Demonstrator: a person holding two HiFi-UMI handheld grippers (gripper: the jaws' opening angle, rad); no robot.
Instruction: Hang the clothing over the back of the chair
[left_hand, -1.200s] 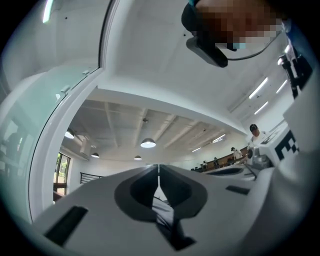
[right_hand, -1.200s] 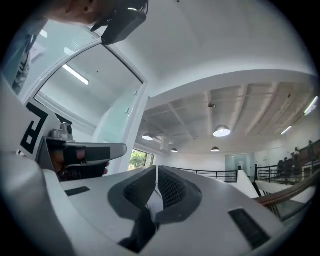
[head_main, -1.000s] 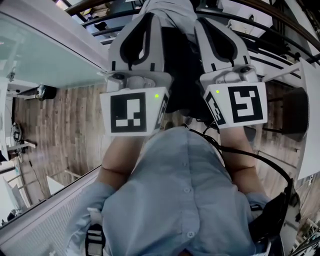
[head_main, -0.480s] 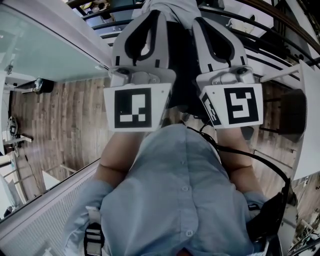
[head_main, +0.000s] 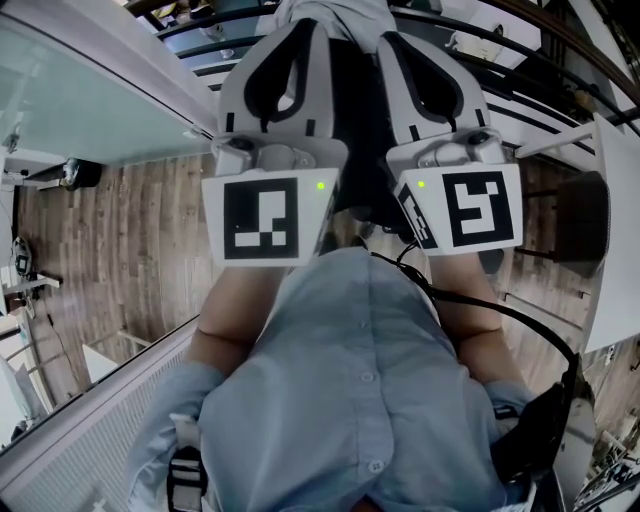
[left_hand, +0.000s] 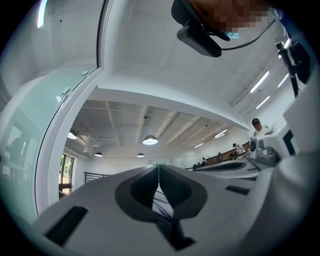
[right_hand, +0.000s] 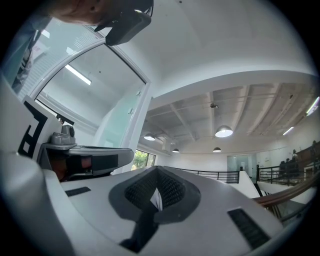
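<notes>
In the head view I hold both grippers up side by side in front of my chest, pointing away and slightly upward. A light grey piece of clothing (head_main: 330, 14) bunches at their tips, and a dark fold of it (head_main: 358, 130) hangs between them. My left gripper (head_main: 305, 28) (left_hand: 159, 168) is shut, with a thin strip of striped fabric (left_hand: 161, 200) showing between its pads. A pale sliver of cloth (right_hand: 155, 198) shows in the jaws of my right gripper (head_main: 386, 42) (right_hand: 157, 170), which is also shut. A dark chair (head_main: 590, 215) stands to the right.
A white ledge with a glass panel (head_main: 90, 110) runs along the left above a wood floor (head_main: 120, 260). Black railings (head_main: 520, 70) cross the top right. A white table (head_main: 620, 200) sits by the chair. A black cable (head_main: 500, 315) crosses my shirt.
</notes>
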